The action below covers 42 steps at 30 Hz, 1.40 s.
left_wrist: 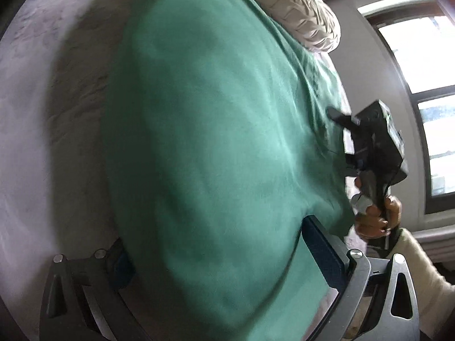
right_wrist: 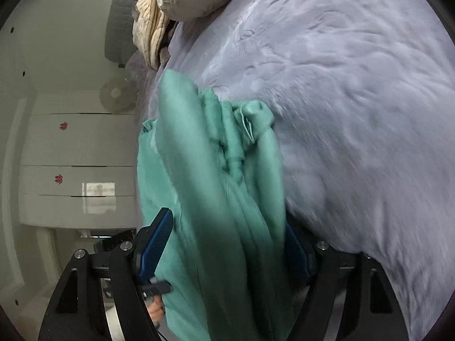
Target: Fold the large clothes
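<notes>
Surface: pale lilac fuzzy bedspread (right_wrist: 355, 91) under everything.
Left gripper (left_wrist: 219, 258): jaws wide apart, green cloth filling the gap; whether the pads press it cannot be told.
Right gripper (right_wrist: 227, 244): blue ribbed pads closed onto a thick bunched fold of the same cloth.
Green garment (left_wrist: 204, 130): soft knit, long axis running straight ahead from the left fingers, smooth there; gathered in ridges ahead of the right.
Beyond: cream quilted bedding (left_wrist: 301, 11); window (left_wrist: 421, 91) past the right gripper (left_wrist: 372, 147).
</notes>
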Each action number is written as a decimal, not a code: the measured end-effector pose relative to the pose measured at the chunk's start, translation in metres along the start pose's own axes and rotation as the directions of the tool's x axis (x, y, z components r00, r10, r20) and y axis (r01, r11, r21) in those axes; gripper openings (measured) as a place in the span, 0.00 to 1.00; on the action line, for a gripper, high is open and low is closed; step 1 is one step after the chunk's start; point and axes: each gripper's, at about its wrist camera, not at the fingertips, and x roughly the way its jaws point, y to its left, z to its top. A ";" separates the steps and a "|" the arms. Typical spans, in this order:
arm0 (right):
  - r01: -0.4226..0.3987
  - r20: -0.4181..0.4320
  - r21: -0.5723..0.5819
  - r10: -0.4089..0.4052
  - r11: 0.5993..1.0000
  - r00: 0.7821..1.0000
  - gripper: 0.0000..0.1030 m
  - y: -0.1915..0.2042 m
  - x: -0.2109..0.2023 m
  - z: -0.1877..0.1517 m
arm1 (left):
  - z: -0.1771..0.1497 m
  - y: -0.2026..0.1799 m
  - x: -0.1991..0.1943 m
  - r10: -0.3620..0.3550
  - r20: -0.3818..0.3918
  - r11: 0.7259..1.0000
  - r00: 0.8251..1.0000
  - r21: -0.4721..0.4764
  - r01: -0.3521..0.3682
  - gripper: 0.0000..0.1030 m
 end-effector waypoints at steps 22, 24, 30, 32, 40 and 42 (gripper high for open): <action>-0.250 0.127 0.079 0.239 0.965 0.963 0.19 0.094 0.000 -0.071 | -0.052 -0.009 -0.142 -0.071 0.034 0.979 0.997 0.195 0.063 0.46; -0.252 0.109 0.086 0.242 0.964 0.964 0.19 0.107 0.009 -0.095 | -0.072 0.002 -0.163 -0.060 0.014 0.979 0.998 0.193 0.056 0.46; -0.278 0.067 0.168 0.270 0.946 0.960 0.19 0.124 0.053 -0.165 | -0.127 0.045 -0.209 0.002 -0.043 0.987 0.999 0.163 0.005 0.46; -0.297 0.059 0.213 0.291 0.931 0.955 0.19 0.125 0.073 -0.190 | -0.144 0.061 -0.216 0.028 -0.055 0.989 0.998 0.143 -0.020 0.46; -0.200 0.018 0.345 0.207 0.917 0.978 0.21 0.104 0.136 -0.233 | -0.201 0.137 -0.199 0.084 -0.127 0.995 0.988 -0.050 -0.091 0.52; -0.103 -0.004 0.307 0.110 0.946 0.994 0.23 0.115 0.133 -0.224 | -0.207 0.139 -0.213 0.103 -0.119 0.993 0.988 -0.043 -0.109 0.52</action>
